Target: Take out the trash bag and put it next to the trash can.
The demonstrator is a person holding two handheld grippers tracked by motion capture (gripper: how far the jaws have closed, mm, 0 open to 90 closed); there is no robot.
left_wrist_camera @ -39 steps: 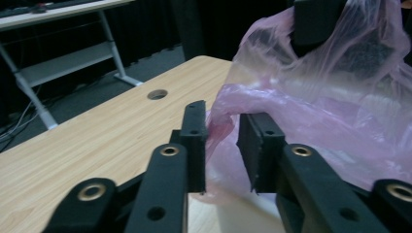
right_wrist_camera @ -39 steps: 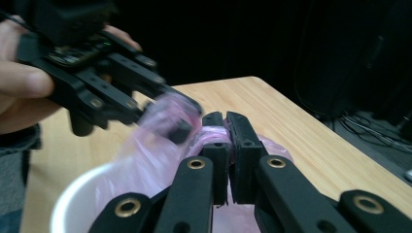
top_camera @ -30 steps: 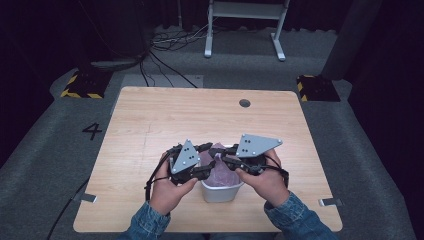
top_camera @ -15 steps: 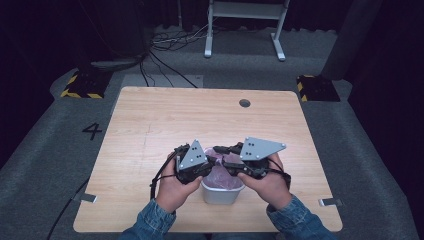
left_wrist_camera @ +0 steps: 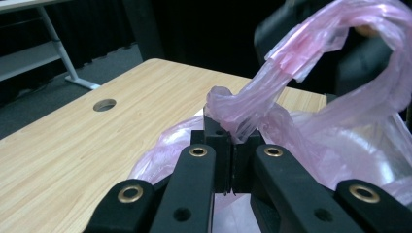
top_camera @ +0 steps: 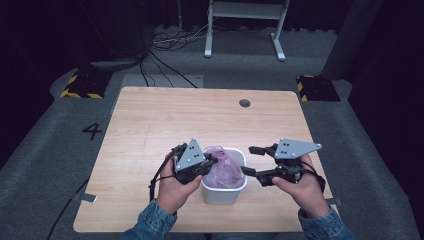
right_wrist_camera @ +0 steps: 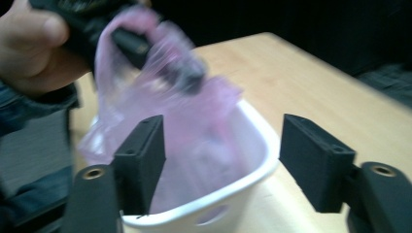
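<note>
A small white bin (top_camera: 223, 189) stands near the table's front edge, lined with a thin pink plastic bag (top_camera: 224, 169). My left gripper (top_camera: 212, 161) sits at the bin's left rim. In the left gripper view its jaws are shut on a twisted bunch of the pink bag (left_wrist_camera: 233, 114), and a loop of film arches up to the right. My right gripper (top_camera: 248, 160) hovers just right of the bin, apart from it. Its jaws have just been opening and stand wide, my right gripper (right_wrist_camera: 226, 160) gripping nothing, with the bin's rim (right_wrist_camera: 252, 170) and the bag (right_wrist_camera: 194, 126) beyond them.
The light wooden table (top_camera: 150, 125) has a round cable hole (top_camera: 244, 103) at the back right. Its front edge lies close behind the bin. A metal stand (top_camera: 245, 20) and cables lie on the floor beyond the table.
My right gripper let go of the bag, opened wide and slid right, away from the bin. My left gripper closed on the bag's edge and stayed by the bin's left rim.
</note>
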